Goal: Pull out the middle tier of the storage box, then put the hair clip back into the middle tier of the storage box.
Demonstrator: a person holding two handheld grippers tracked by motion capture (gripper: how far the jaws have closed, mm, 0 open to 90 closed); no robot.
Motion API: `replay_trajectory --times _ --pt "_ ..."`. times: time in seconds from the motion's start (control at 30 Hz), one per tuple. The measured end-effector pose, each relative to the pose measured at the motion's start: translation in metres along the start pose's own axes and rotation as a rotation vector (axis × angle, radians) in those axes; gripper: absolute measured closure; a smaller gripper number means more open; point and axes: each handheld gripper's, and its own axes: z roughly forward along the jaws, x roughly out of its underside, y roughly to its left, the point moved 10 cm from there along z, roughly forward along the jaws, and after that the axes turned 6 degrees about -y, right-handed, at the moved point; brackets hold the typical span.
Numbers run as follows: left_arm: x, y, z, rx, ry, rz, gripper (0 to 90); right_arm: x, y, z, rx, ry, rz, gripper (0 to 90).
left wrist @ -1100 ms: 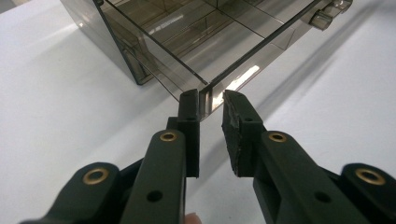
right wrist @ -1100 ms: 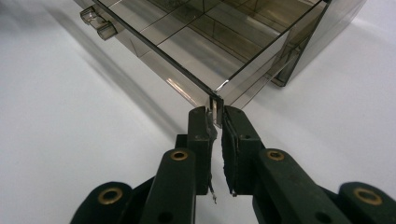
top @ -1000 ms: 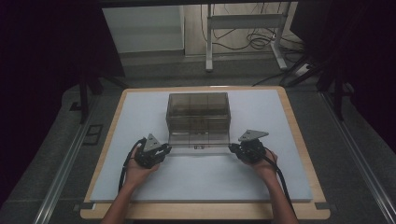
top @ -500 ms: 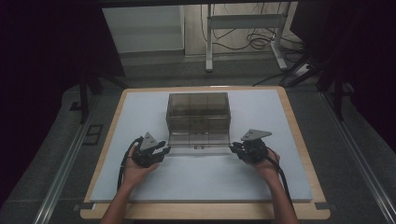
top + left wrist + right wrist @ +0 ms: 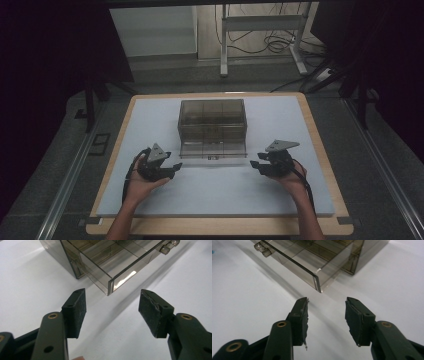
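A smoky see-through drawer box (image 5: 212, 120) stands on the white mat, its bottom drawer (image 5: 214, 150) pulled out toward me. My left gripper (image 5: 176, 168) sits just off the drawer's front left corner (image 5: 110, 286). Its jaws have just been opening and stand open with only mat between them (image 5: 112, 307). My right gripper (image 5: 256, 164) faces the drawer's front right corner (image 5: 317, 281), a little apart from it. Its jaws have also just been opening and nothing is between them (image 5: 327, 315). The drawer's small clear handle (image 5: 260, 247) sits at the middle of its front.
The white mat (image 5: 150, 125) covers a wooden tabletop (image 5: 320, 150). Metal rails (image 5: 70, 175) run along both sides of the table. A stand's legs and cables (image 5: 260, 40) lie on the floor beyond the far edge.
The jaws of both grippers have spread apart. Both hands stay at about the same spots by the drawer's front corners. The box and drawer have not moved.
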Motion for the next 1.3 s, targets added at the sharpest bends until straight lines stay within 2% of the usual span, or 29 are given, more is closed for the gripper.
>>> replay_trajectory --times 0.33,0.53,0.7,0.8,1.1,1.3 --pt "0.006 0.009 -0.017 -0.004 0.007 -0.05 35.1 0.007 -0.009 -0.012 0.018 -0.005 0.019 46.0" --pt "0.01 0.012 -0.024 -0.003 0.014 -0.065 34.2 0.012 -0.013 -0.016 0.027 0.006 0.029 44.7" --pt "0.012 0.014 -0.027 -0.009 0.027 -0.065 33.4 0.015 -0.015 -0.017 0.036 0.01 0.041 43.4" --pt "0.013 0.012 -0.029 0.005 0.034 -0.071 34.7 0.016 -0.016 -0.017 0.035 0.011 0.047 42.7" --pt "0.012 0.013 -0.043 -0.015 0.04 -0.064 34.7 0.016 -0.018 -0.019 0.039 0.006 0.058 42.4" --pt "0.02 0.007 -0.049 -0.008 0.073 -0.06 37.7 0.014 -0.017 -0.021 0.024 -0.014 0.069 42.4"
